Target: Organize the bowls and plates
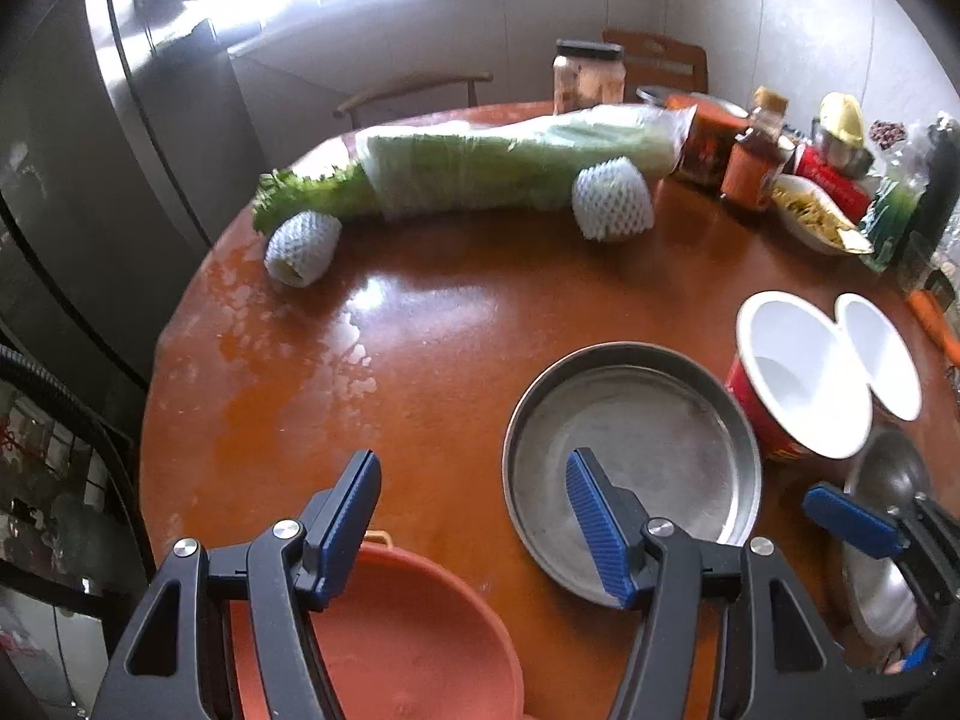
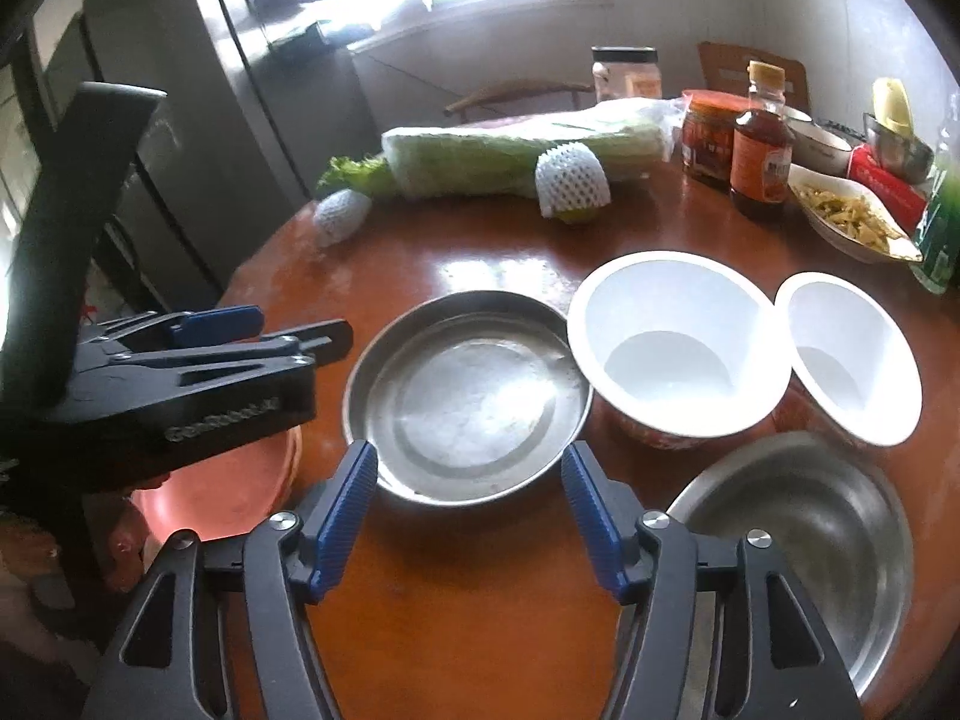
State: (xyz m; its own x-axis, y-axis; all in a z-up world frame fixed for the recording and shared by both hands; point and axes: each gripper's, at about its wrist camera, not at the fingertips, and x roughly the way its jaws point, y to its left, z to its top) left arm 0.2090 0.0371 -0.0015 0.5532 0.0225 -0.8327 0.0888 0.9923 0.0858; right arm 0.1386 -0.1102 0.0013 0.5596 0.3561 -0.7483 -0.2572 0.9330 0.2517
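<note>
The steel plate point(image 2: 468, 402) sat pretty much mid-table point(image 2: 480, 600), round, shallow, dull and scuffed, with a raised rim. Just right of it stood a big white paper bowl point(image 2: 678, 342) with a red outside, rim touching the plate's, and a smaller white bowl point(image 2: 852, 354) beyond that. Nearer than those, right of the plate, was a shiny steel bowl point(image 2: 804, 546). Left of the plate, at the table edge, sat an orange-red plastic bowl point(image 1: 414, 636). The left gripper point(image 1: 474, 528) hung partly over it with jaws about half apart, holding nothing. The right gripper point(image 2: 468, 522) was the same deal, gapped and empty, right at the plate's near rim. Behind the plate lay bagged cabbage point(image 2: 516, 150), two foam-netted fruits point(image 2: 570, 177), jars and a sauce bottle point(image 2: 762, 156).
</note>
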